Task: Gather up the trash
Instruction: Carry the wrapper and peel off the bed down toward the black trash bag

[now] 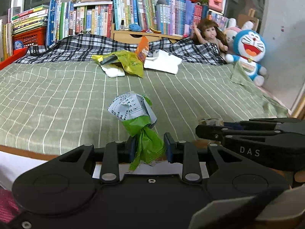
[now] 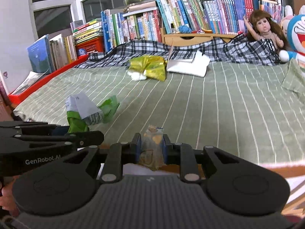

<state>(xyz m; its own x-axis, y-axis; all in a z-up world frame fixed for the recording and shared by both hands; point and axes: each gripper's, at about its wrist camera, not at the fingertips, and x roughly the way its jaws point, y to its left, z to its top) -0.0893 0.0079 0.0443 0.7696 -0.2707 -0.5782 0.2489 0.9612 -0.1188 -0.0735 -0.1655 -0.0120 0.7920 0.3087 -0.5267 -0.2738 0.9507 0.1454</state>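
Right claw [image 1: 247,133] reads "DAS"; left claw [image 2: 63,135] "GenRobot.AI".

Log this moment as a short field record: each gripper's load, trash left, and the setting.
left gripper: jaws shut on green wrapper with printed paper
right gripper: jaws shut on clear wrapper
trash left: yellow-green bag, orange packet, white tissue
setting: green striped bed; doll and blue plush at the far right

Plenty of open bed [image 1: 57,99] straight ahead of both hand-held grippers. Farther ahead, a yellow wrapper [image 1: 131,63] and white cloth [image 1: 164,63] sit in the way. Far right ahead is blocked by the doll [image 1: 211,36] and plush [image 1: 249,51], books [image 1: 95,21] behind.
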